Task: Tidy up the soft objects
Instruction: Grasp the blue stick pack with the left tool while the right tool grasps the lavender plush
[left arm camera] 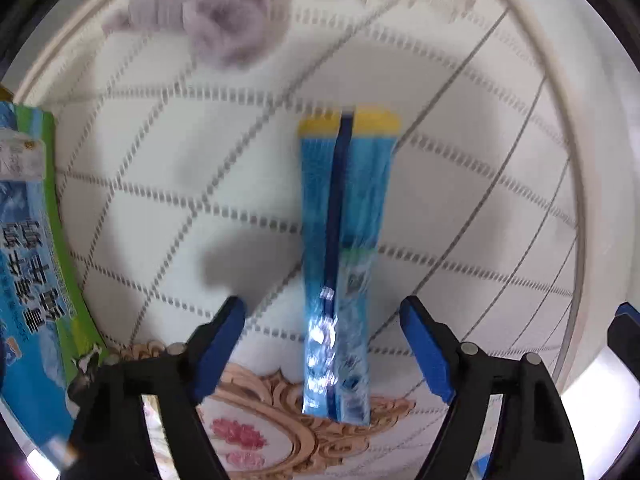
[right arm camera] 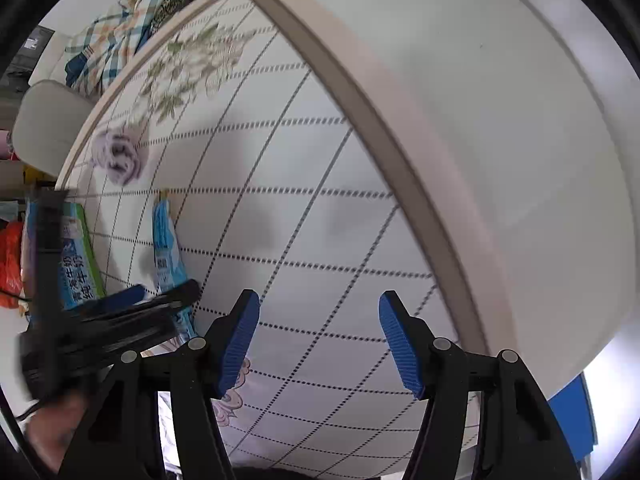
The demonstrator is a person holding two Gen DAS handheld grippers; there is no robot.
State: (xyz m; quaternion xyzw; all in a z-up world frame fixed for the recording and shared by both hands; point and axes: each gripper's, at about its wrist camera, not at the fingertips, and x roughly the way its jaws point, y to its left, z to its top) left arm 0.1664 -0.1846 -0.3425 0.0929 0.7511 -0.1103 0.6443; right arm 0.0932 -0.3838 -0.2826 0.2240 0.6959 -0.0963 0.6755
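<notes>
L gripper [left arm camera: 324, 344] wide open, held nothing, above blue pouch [left arm camera: 340, 264] lying on table [left arm camera: 460, 92] | R gripper [right arm camera: 320, 340] open, empty | we judged: lower L straight, pouch centred btw pads, close gently, avoid crushing

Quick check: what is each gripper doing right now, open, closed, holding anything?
Left gripper: open, empty, straddling the blue plastic package.
Right gripper: open, empty, above the table.

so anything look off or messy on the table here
Nothing is spilled or damaged. The blue packet lies flat between the open left gripper fingers, and the purple cloth sits crumpled near the far edge.
</notes>
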